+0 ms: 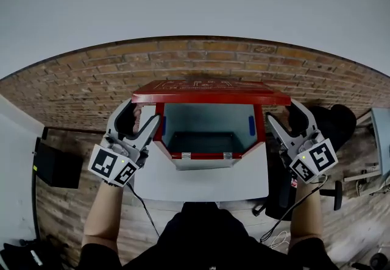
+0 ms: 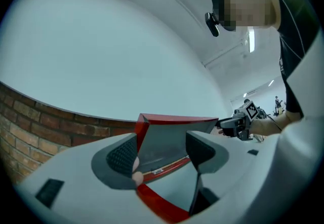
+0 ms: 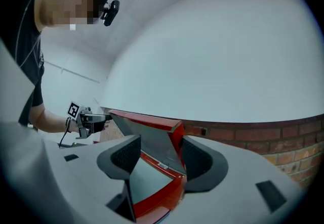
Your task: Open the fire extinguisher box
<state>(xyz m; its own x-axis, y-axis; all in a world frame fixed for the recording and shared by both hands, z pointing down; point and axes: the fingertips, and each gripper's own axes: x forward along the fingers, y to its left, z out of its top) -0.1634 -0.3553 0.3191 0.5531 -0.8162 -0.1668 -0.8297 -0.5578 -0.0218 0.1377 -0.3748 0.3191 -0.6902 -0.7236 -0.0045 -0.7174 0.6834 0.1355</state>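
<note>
Both left gripper and right gripper flank the fire extinguisher box, jaws apart around its sides; likely stiff metal, best gripped at the red rim.

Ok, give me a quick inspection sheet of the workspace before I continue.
Surface: plank floor.
Job's things: red box, lid raised, white front flap folded down; no extinguisher visible inside.
Clutter: black case at left, dark object at right.
Grippers: left gripper and right gripper open, fingers straddling the box's front corners.
Cables: black cable trailing from each gripper.
Surroundings: brick wall, plain white above.
</note>
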